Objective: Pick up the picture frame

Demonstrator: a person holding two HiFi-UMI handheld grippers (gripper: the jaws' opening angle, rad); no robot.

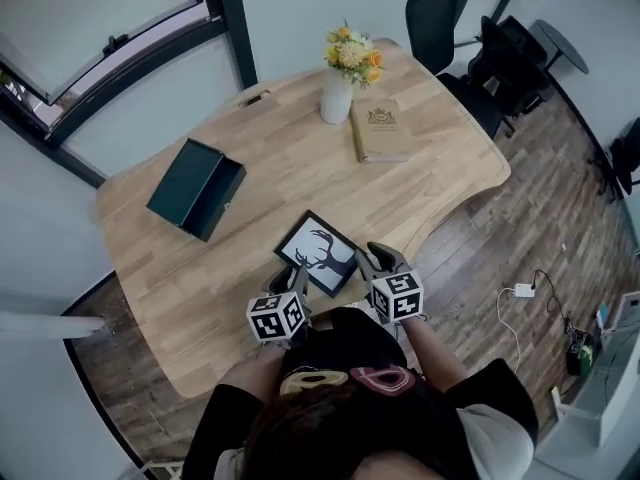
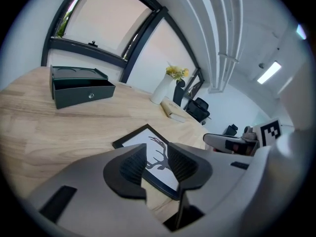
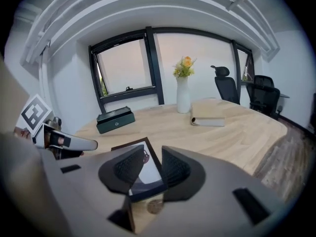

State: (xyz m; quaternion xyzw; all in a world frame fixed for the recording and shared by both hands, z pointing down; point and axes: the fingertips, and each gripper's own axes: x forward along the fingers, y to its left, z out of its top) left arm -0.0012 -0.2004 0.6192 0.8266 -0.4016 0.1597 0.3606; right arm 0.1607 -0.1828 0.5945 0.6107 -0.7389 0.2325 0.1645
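1. The picture frame (image 1: 317, 253), black-rimmed with an antlered deer silhouette on white, lies flat on the wooden worktop (image 1: 260, 148) near the edge closest to the person, turned corner-on to them.
2. The left tongs (image 1: 287, 281) hover at the frame's near left side. In the left gripper view the left tongs (image 2: 158, 162) stand spread, and the frame (image 2: 155, 149) shows through the gap with neither pad pressing on it.
3. The right tongs (image 1: 378, 260) sit just beside the frame's right side. In the right gripper view the right tongs (image 3: 152, 167) are likewise spread and pinch nothing. The frame's near corner (image 3: 148, 174) lies between the ribbed pads (image 3: 129, 168); whether they touch it cannot be told.
4. Step in hand, as judged: final approach before the grasp. Nothing is lifted yet.
5. Doing it well: a flat frame offers only its thin rim. Each pair of tongs should likely come in low, with one jaw slid under the rim and the other over it, on opposite sides.
6. Closing both together and raising them evenly would keep the frame level; a one-sided pinch risks tilting or dragging it toward the worktop edge.
7. The front may be slick, so a grip on the black rim seems safer than one on the white face.
8. Well apart and clear of the approach: a dark green box (image 1: 197, 188), a white vase (image 1: 336, 98) of flowers and a closed book (image 1: 378, 130).
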